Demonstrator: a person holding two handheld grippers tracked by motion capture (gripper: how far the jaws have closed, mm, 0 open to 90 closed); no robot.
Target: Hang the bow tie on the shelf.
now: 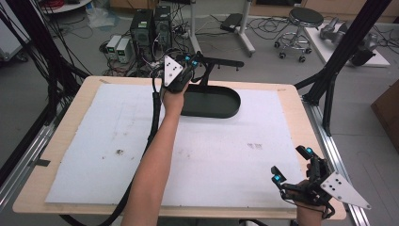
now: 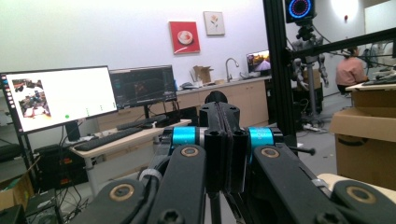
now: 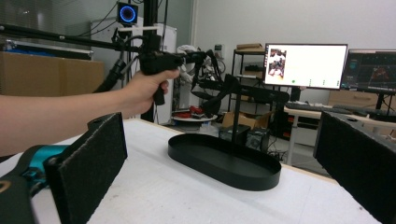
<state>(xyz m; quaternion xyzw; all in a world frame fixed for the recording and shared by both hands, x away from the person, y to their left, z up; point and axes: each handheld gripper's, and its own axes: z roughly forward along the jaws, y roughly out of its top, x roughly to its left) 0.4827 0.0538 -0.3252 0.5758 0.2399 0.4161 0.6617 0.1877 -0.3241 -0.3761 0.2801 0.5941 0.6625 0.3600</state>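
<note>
One black oval tray [image 1: 221, 104] with an upright stand and crossbar sits at the table's [image 1: 61, 141] far edge, its long axis running left to right in the high view. Above its left end the left gripper [image 1: 192, 60] hovers, jaws pressed together on nothing, partly hiding the stand's post. Near the front right corner, the right gripper [image 1: 291, 165] has its jaws spread wide and empty; no writing is legible

A black oval tray [image 1: 221, 110] with an upright T-shaped stand [image 1: 221, 62] sits at the table's far edge.
</note>
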